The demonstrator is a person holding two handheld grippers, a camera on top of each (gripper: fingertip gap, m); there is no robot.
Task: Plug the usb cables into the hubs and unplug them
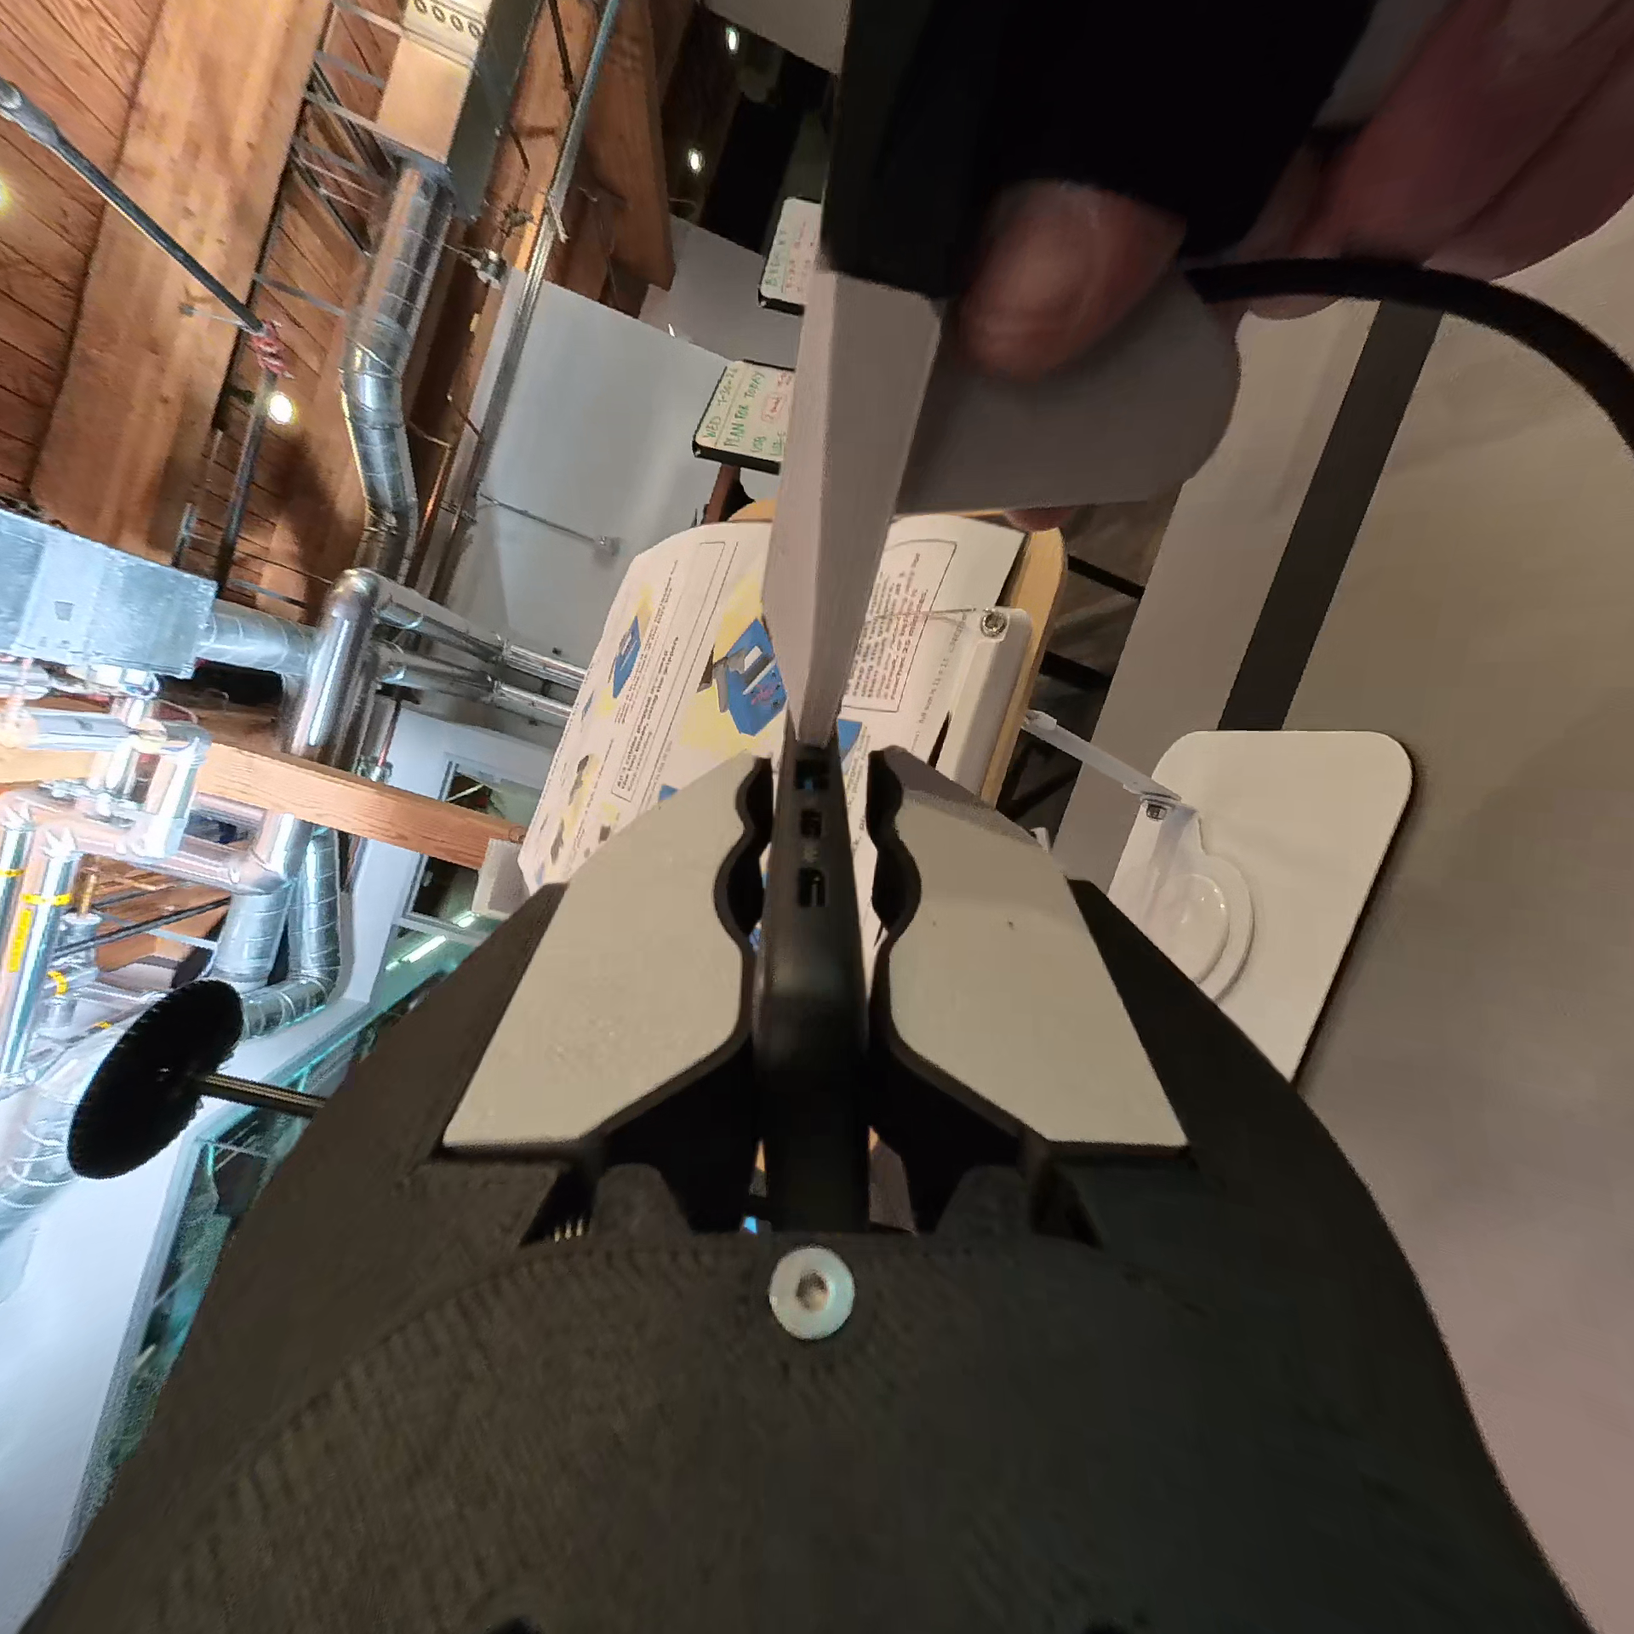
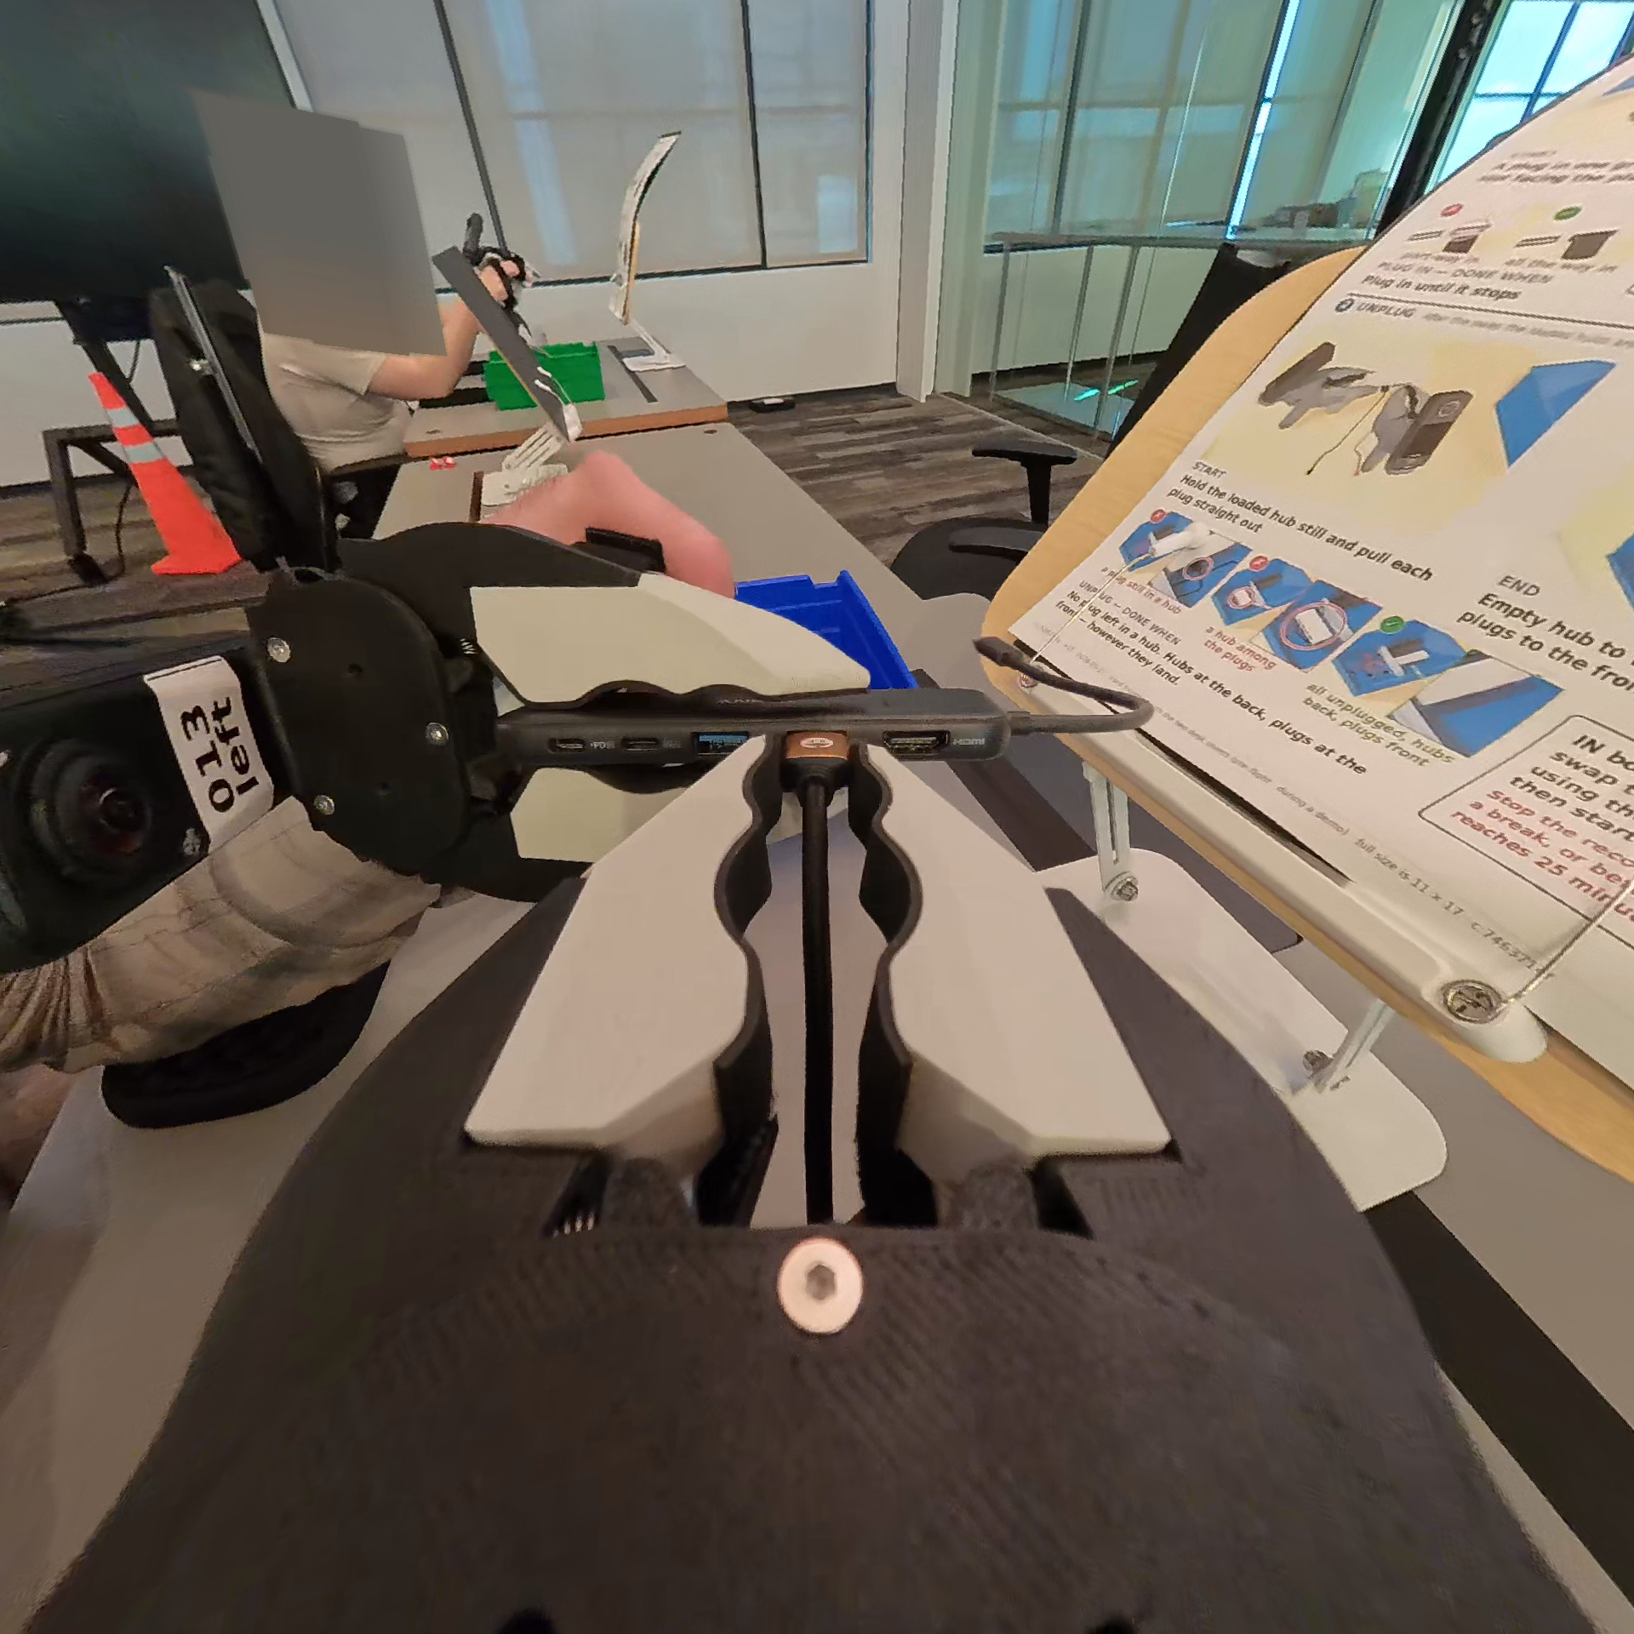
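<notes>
A grey table (image 2: 884, 513) carries a blue bin (image 2: 831, 610) and a white stand base (image 2: 1238, 1061).

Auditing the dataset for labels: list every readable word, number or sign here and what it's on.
I won't copy writing out; these things bear it.
White sticker on the left gripper: printed, legible.
Instruction sheet on the wooden stand: printed, mostly legible.
Hub: small port marks, partly legible.
Plug in the right gripper: nothing readable.
Whiteboards, left wrist view: handwriting, blurred.
</notes>
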